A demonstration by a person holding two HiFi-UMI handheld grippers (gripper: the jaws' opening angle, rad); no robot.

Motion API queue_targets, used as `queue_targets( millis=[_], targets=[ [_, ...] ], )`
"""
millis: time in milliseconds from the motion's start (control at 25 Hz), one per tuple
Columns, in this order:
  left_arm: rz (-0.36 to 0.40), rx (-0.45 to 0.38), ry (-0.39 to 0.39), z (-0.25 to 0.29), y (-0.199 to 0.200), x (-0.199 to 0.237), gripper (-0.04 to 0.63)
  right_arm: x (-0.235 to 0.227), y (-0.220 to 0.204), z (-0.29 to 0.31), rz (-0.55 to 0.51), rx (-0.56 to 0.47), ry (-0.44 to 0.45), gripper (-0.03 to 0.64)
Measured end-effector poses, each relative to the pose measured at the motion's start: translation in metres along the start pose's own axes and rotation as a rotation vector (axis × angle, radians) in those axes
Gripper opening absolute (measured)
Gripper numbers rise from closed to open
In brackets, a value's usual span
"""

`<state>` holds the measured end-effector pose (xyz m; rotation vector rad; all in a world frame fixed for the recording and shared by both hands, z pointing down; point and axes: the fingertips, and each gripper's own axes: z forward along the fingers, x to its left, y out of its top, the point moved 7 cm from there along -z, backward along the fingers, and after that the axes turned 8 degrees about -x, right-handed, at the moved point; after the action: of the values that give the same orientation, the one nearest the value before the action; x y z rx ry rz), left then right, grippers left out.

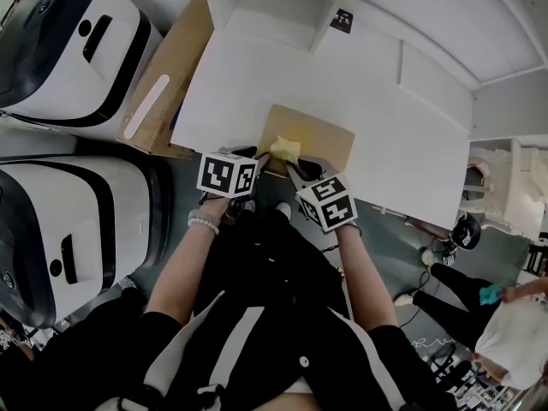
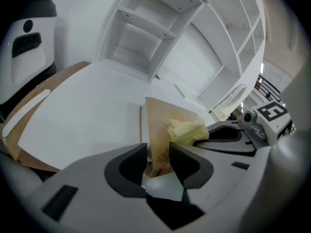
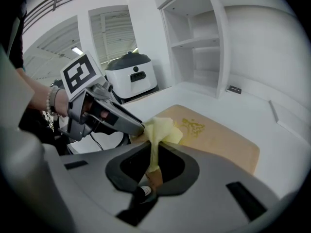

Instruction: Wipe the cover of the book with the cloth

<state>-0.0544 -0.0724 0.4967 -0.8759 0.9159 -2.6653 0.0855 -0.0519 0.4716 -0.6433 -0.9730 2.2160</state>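
Note:
A tan book (image 1: 312, 135) lies flat at the near edge of the white table (image 1: 385, 110), with gold print on its cover (image 3: 194, 126). A crumpled yellow cloth (image 1: 285, 150) rests on its near end. My left gripper (image 1: 259, 159) is shut on the book's near left corner (image 2: 158, 154); the left gripper view shows the cover (image 2: 163, 118) pinched between the dark pads. My right gripper (image 1: 291, 168) is shut on the cloth (image 3: 163, 130), whose tail hangs down between the jaws. The two gripper tips sit close together over the book's near edge.
A white open shelf unit (image 1: 274, 7) stands at the table's back. A cardboard sheet (image 1: 167, 75) leans at the table's left edge, beside two white-and-black machines (image 1: 68, 50). A small black tag (image 1: 342, 20) lies far back. Another person (image 1: 505, 315) stands at lower right.

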Motion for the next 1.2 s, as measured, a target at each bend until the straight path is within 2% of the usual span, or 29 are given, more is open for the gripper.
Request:
queue_targets(
  millis=[880, 1200],
  targets=[
    [0.006, 0.009, -0.007, 0.000, 0.000, 0.000, 0.144, -0.048, -0.055, -0.082, 0.157, 0.025, -0.213, 0.037],
    [0.005, 0.008, -0.008, 0.000, 0.000, 0.000, 0.144, -0.054, -0.062, -0.097, 0.163, 0.050, -0.257, 0.037]
  ],
)
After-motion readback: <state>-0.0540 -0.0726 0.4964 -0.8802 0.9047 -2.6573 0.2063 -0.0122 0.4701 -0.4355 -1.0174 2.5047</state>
